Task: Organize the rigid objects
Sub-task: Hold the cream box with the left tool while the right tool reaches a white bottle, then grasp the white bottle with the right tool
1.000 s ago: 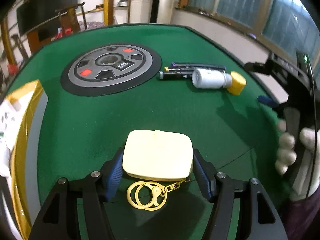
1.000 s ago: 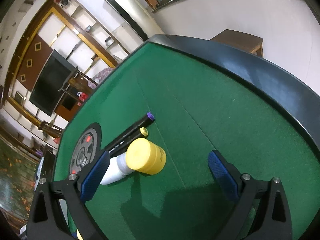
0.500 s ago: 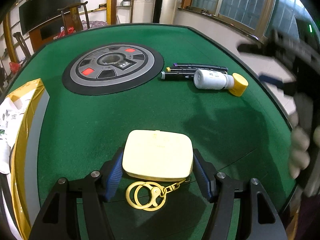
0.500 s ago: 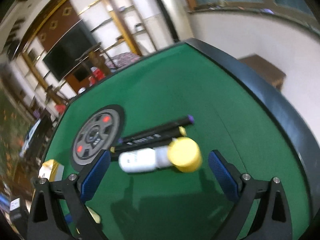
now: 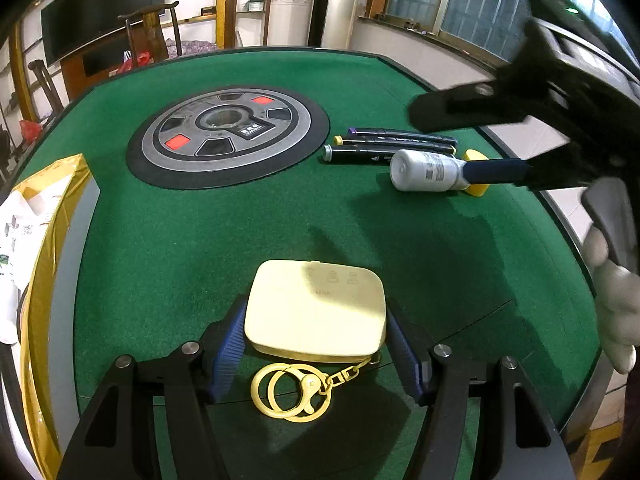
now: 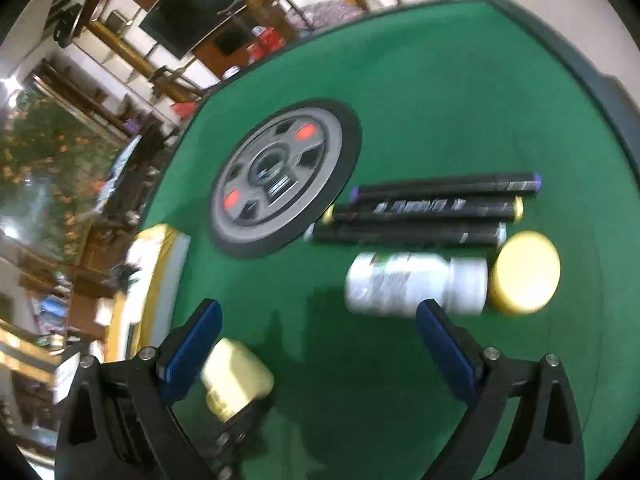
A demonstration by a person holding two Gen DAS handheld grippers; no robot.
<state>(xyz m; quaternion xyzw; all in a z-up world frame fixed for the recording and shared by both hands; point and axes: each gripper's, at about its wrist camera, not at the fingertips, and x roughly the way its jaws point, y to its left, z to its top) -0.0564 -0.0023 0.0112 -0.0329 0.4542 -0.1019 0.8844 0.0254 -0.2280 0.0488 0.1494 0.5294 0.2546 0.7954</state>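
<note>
Landmark: white bottle (image 6: 416, 288) lying on the green bench (image 5: 200, 232), beside three markers (image 6: 432, 210).
Case: cream case (image 5: 316, 312) well nearer than bottle, long axis crosswise.
Left tongs (image 5: 316, 344): clamping case.
Right tongs (image 6: 316, 344): open, empty, nearer bottle.

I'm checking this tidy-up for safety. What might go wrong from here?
1. The white bottle lies on its side touching the yellow lid; a nudge from the open right claw may roll it toward the table edge.
2. The key ring trails behind the cream case in the left claw and could snag on the felt.
</note>
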